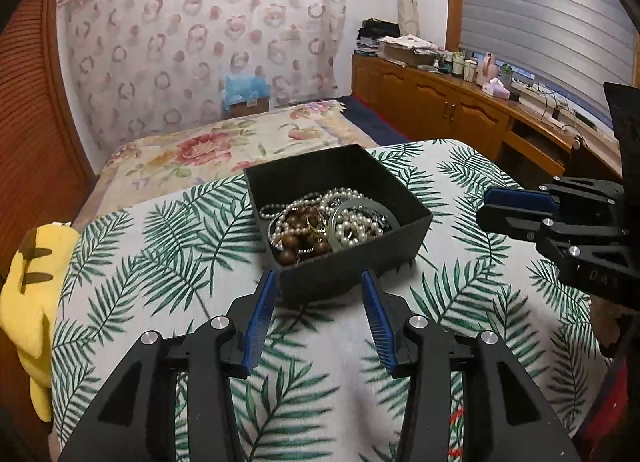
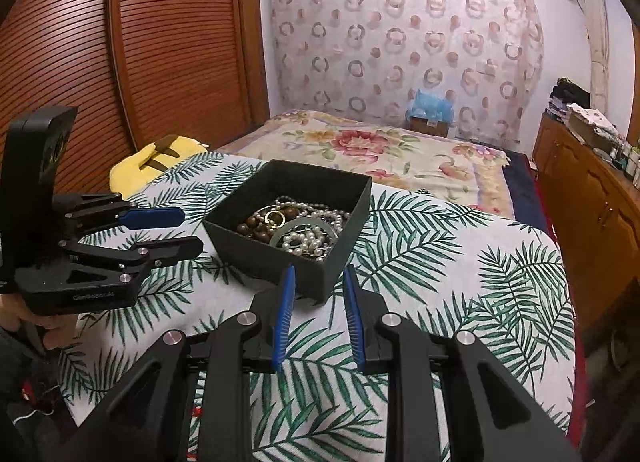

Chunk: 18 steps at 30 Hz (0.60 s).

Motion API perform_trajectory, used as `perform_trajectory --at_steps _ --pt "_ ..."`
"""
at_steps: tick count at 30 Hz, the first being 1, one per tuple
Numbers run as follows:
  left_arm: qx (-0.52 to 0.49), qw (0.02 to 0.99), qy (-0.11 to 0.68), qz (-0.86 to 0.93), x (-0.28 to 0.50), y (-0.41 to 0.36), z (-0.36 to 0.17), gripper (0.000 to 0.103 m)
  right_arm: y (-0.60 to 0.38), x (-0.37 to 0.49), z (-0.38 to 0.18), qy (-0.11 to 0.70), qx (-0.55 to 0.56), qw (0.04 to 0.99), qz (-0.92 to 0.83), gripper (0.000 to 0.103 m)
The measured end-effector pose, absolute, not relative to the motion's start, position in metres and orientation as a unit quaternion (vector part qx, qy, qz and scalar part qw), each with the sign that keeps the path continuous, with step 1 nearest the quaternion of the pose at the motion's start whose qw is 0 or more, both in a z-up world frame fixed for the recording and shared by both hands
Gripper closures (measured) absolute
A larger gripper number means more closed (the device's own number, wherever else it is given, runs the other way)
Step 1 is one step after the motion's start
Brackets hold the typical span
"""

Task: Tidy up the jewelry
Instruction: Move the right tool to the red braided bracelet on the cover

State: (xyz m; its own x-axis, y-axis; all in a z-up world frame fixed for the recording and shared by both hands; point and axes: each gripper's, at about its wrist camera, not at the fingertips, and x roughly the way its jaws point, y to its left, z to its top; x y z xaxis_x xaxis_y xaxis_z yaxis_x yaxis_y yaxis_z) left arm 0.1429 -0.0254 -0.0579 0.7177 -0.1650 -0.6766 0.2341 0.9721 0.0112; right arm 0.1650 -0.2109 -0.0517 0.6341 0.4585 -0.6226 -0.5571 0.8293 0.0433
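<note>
1. A bedroom: a floral bed point(image 2: 360, 150) runs back to a curtain point(image 1: 200, 46) printed with circles, a slatted wooden wardrobe point(image 2: 120, 42) stands to one side, and low wooden cabinets point(image 1: 440, 102) under a window blind to the other.
2. The work surface is a cushion in palm-leaf cloth point(image 1: 160, 262); a yellow plush toy point(image 1: 32, 302) lies at its edge.
3. A black box point(image 1: 348, 262) sits mid-cushion, toward the far edge, holding tangled pearl strands point(image 1: 352, 222), brown wooden beads point(image 1: 300, 226) and a pale green bangle point(image 2: 296, 227).
4. The left gripper point(image 1: 320, 294) is parted and empty, just short of the box's near corner.
5. The right gripper point(image 2: 320, 286) is narrowly parted, also empty.
6. Judgement: reach in over the box's rim and pinch one strand only; the tangle may drag the others out.
</note>
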Motion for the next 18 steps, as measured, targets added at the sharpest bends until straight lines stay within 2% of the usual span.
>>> perform_trajectory --at_steps 3,10,18 --pt "0.043 0.927 0.358 -0.108 0.135 -0.021 -0.056 0.057 -0.210 0.158 -0.051 0.321 -0.076 0.899 0.287 0.076" --pt "0.041 0.927 0.357 -0.106 0.129 -0.014 -0.059 0.028 -0.205 0.139 -0.058 0.327 -0.083 0.893 0.297 0.076" --pt "0.039 0.922 0.370 -0.110 0.119 -0.012 -0.068 0.023 -0.198 0.117 -0.078 0.349 -0.098 0.878 0.312 0.076"
